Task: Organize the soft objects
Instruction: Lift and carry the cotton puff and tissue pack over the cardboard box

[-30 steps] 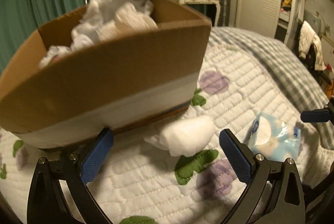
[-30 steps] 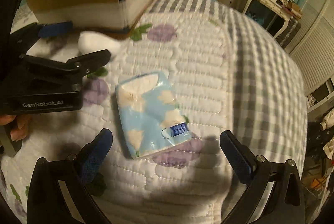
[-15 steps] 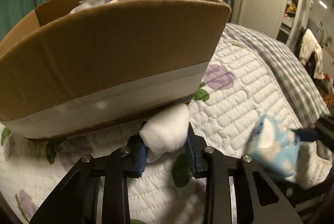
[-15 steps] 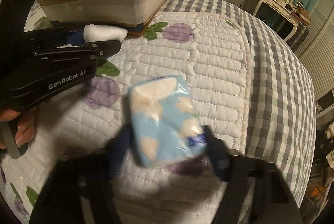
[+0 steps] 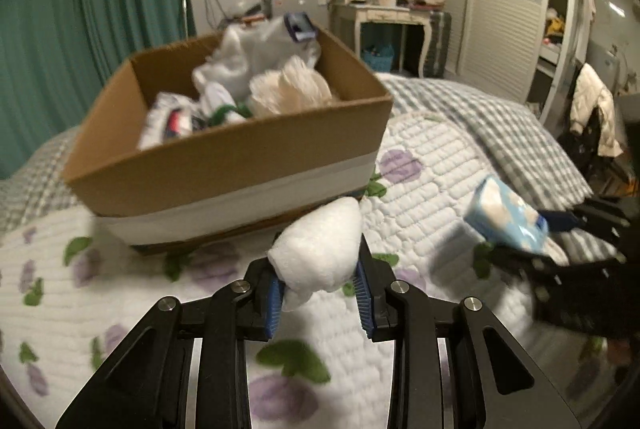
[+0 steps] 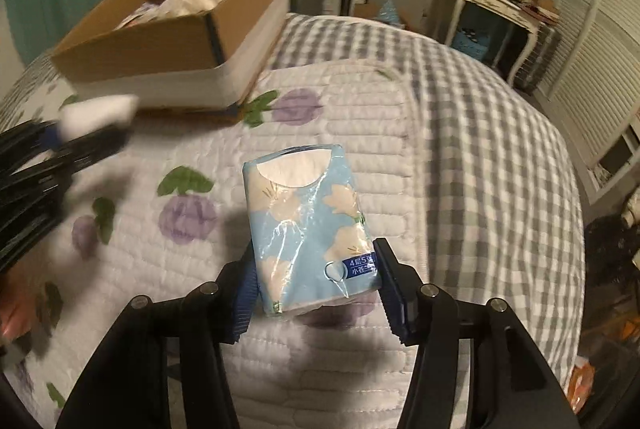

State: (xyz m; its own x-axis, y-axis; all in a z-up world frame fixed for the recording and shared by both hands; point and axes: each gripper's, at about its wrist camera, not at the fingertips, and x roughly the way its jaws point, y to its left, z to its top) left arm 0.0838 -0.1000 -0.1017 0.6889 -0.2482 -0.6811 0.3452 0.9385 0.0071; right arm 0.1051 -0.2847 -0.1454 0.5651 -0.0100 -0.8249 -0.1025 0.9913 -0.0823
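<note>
We had the white cotton wad (image 5: 318, 243) pinched between the closed jaws of our left gripper (image 5: 319, 299), lifted clear of the floral quilt (image 5: 424, 185), just short of the cardboard box (image 5: 240, 157). Our right gripper (image 6: 316, 295) was clamped on the blue tissue pack (image 6: 308, 225), also raised off the bedding. We judged the carrying step under way: both pieces needed lifting above the near box wall and releasing inside. The box was already heaped with white cloths (image 5: 248, 69) and a cream tuft (image 5: 292, 89), so free room looked scarce. The tall near wall stood in our path, and our two grippers risked crowding at the opening.
</note>
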